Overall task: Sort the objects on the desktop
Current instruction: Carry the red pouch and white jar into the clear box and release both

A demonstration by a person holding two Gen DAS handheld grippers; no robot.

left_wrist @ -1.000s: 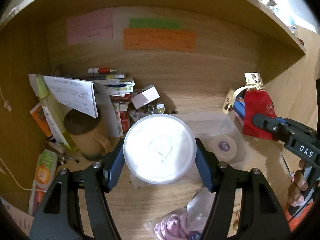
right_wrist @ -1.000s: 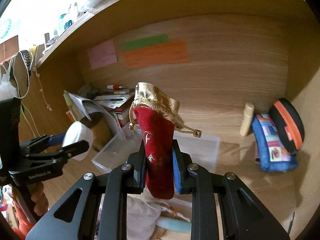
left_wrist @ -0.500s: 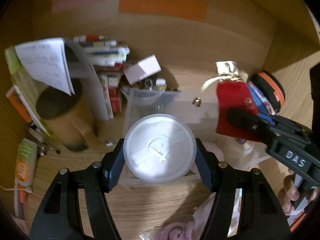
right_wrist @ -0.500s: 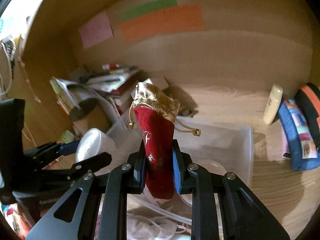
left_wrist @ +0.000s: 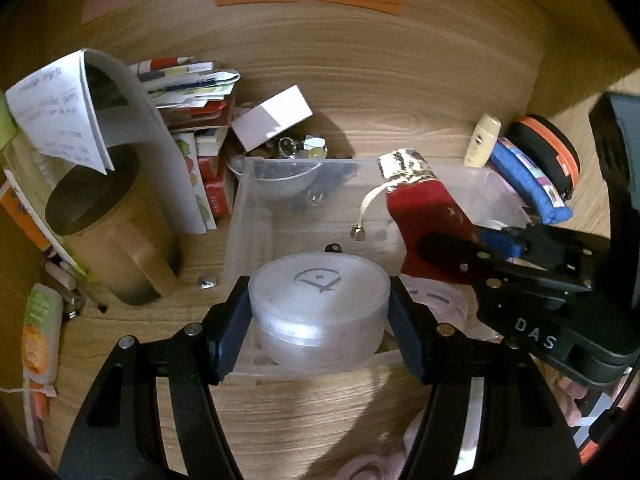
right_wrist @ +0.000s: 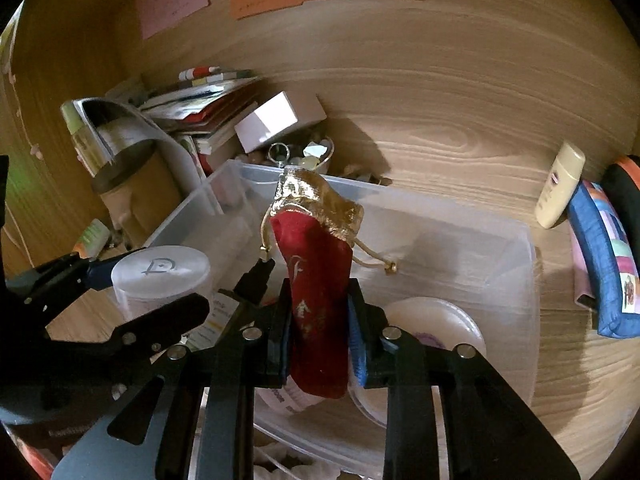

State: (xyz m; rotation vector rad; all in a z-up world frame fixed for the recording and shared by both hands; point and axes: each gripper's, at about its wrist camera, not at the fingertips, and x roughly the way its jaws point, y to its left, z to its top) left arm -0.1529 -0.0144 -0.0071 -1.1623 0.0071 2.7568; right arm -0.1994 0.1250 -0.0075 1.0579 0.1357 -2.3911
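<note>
right claw (left_wrist: 460, 246) body lettered "das", clamping red pouch (right_wrist: 318, 292)

Both grippers have descended over the clear bin (left_wrist: 256, 184): left gripper (left_wrist: 320, 312) carries the round tub (left_wrist: 320, 300) to its 6 o'clock rim; right gripper (right_wrist: 320, 332), pouch (right_wrist: 316, 280) between its slightly eased jaws, hangs inside.
</note>
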